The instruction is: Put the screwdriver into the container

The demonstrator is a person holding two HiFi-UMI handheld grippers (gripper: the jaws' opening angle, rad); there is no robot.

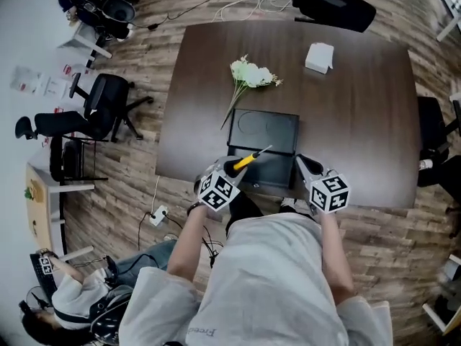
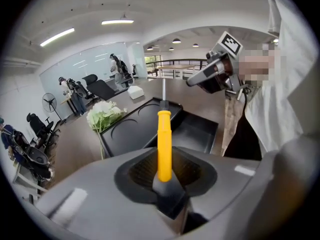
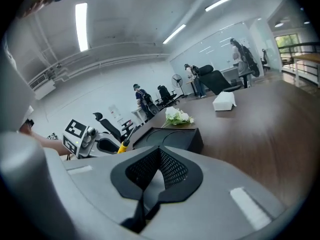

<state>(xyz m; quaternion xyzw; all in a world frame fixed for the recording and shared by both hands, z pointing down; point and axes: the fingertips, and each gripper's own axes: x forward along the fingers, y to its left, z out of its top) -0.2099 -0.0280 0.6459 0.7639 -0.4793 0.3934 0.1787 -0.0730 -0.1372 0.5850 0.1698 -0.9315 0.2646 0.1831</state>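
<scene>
Left tool (image 1: 230,170) pinches the screwdriver (image 1: 249,158) by its handle end. The shaft points to 2 o'clock, over the near edge of the container (image 1: 277,125) on the worktop (image 1: 360,107). Right tool (image 1: 305,167), pressed together and empty, sits at the container's 5 o'clock.

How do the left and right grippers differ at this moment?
The left gripper is shut on the handle end of the screwdriver; the right gripper has its jaws together on nothing. The left gripper is at the near left part of the container, with the screwdriver's shaft reaching over it; the right gripper is by its near right corner. Both point away from the person.
</scene>
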